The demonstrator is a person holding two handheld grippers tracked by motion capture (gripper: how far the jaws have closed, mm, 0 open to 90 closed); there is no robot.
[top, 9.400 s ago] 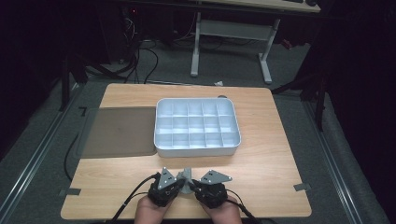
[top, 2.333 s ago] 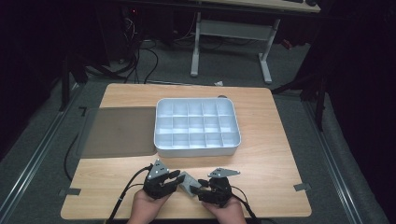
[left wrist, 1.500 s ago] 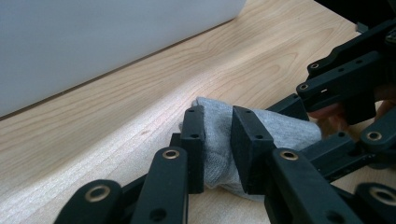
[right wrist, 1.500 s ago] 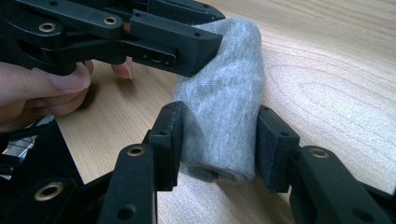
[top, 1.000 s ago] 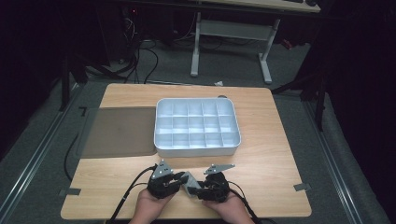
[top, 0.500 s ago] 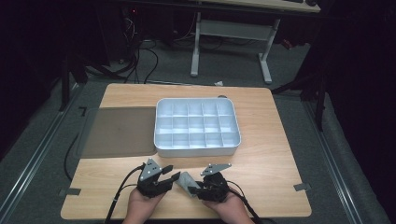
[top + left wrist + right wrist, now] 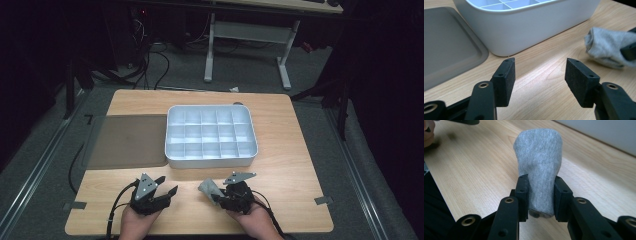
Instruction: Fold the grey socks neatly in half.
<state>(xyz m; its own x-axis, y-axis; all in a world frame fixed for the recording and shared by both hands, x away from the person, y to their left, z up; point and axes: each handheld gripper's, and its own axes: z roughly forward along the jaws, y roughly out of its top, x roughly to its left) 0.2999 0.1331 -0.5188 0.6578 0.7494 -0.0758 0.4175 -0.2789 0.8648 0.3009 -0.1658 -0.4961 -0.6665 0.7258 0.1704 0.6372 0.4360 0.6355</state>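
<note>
Wooden bench (image 7: pixel 295 165) is carrying a white tray (image 7: pixel 210 136); right claw (image 7: pixel 541 195) is pinching the grey sock (image 7: pixel 539 167) near its end, risking slippage; left claw (image 7: pixel 537 75), just opening, is standing spread, empty.

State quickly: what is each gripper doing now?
Left gripper: open, empty, jaws just opened.
Right gripper: shut on the grey sock.

Table lit from above, surroundings dark, soft shadows, mild glare on wood, near jaws blurred
</note>
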